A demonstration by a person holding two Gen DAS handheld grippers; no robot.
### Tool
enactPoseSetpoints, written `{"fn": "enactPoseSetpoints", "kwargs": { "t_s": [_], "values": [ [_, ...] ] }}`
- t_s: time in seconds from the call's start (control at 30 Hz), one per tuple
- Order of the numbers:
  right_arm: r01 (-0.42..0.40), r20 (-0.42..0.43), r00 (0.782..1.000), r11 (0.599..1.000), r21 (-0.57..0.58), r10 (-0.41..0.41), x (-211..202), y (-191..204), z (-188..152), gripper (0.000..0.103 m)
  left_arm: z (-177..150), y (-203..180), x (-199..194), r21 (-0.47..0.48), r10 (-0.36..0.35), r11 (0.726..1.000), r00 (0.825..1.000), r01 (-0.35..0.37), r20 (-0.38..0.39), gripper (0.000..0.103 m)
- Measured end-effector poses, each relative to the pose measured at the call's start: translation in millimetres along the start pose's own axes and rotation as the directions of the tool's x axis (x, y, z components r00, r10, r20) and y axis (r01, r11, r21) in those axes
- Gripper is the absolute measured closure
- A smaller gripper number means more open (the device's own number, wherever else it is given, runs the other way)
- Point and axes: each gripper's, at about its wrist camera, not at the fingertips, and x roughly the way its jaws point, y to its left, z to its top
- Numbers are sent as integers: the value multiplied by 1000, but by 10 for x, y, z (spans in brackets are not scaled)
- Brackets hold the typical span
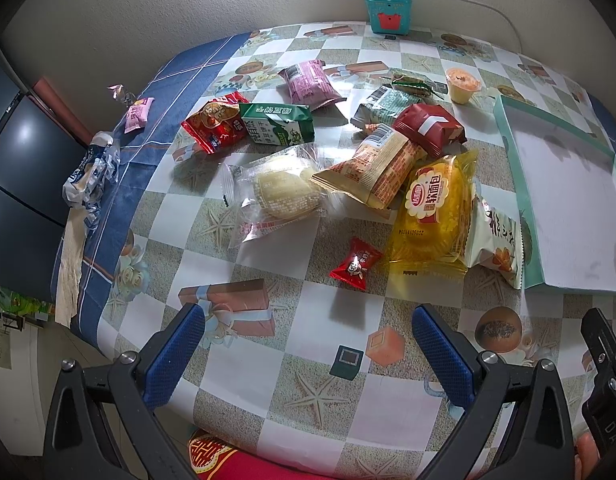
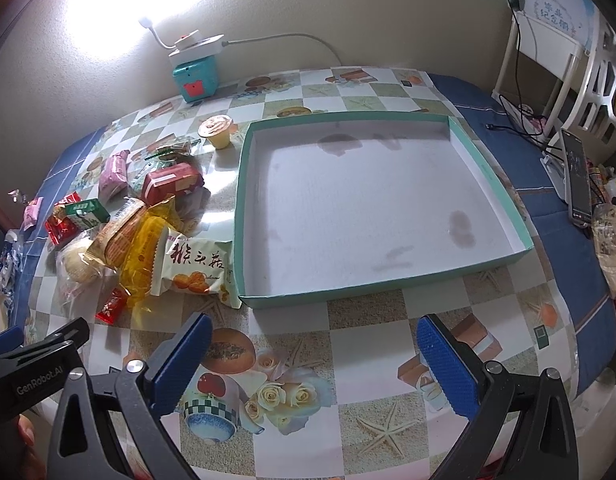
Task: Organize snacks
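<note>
A pile of wrapped snacks lies on the patterned tablecloth: a yellow bread pack [image 1: 433,216], a small red candy [image 1: 355,265], a clear bun pack [image 1: 276,196], a green carton [image 1: 278,124] and a pink pack [image 1: 309,84]. To their right sits a shallow teal box [image 2: 483,172] with a white, empty floor. My left gripper [image 1: 308,356] hovers open over the cloth, short of the red candy. My right gripper [image 2: 313,364] is open in front of the box's near wall [image 2: 379,286]. A white biscuit pack [image 2: 196,268] touches the box's left corner.
A teal gadget [image 1: 387,12] with a white power strip on top stands at the back wall. A jelly cup [image 2: 216,130] sits behind the pile. Crumpled wrappers [image 1: 92,172] lie at the left table edge. A phone [image 2: 577,182] and cables lie right of the box.
</note>
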Motion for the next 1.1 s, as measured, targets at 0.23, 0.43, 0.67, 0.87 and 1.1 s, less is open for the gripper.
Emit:
{"fn": "enactPoseSetpoints", "kwargs": {
  "t_s": [0.23, 0.43, 0.67, 0.87, 1.1],
  "values": [
    [-5, -4, 1000, 1000, -6, 5, 11, 13, -13, 0, 1, 0, 0, 0, 1, 1000, 1000, -1, 0, 0],
    [-3, -1, 1000, 1000, -25, 3, 6, 57, -14, 0, 4, 2, 2, 0, 0, 1000, 1000, 0, -2, 0],
    [-8, -11, 1000, 999, -48, 8, 70, 134, 61, 0, 45, 116, -12, -47, -32, 998, 999, 34, 29, 0],
    [-56, -11, 998, 998, -42, 56, 176, 232, 233, 0, 220, 495, 53, -183, -69, 980, 996, 77, 51, 0],
    [-110, 14, 994, 991, -76, 111, 219, 467, 374, 0, 342, 806, 259, -289, -140, 946, 989, 147, 48, 0]
  ]
}}
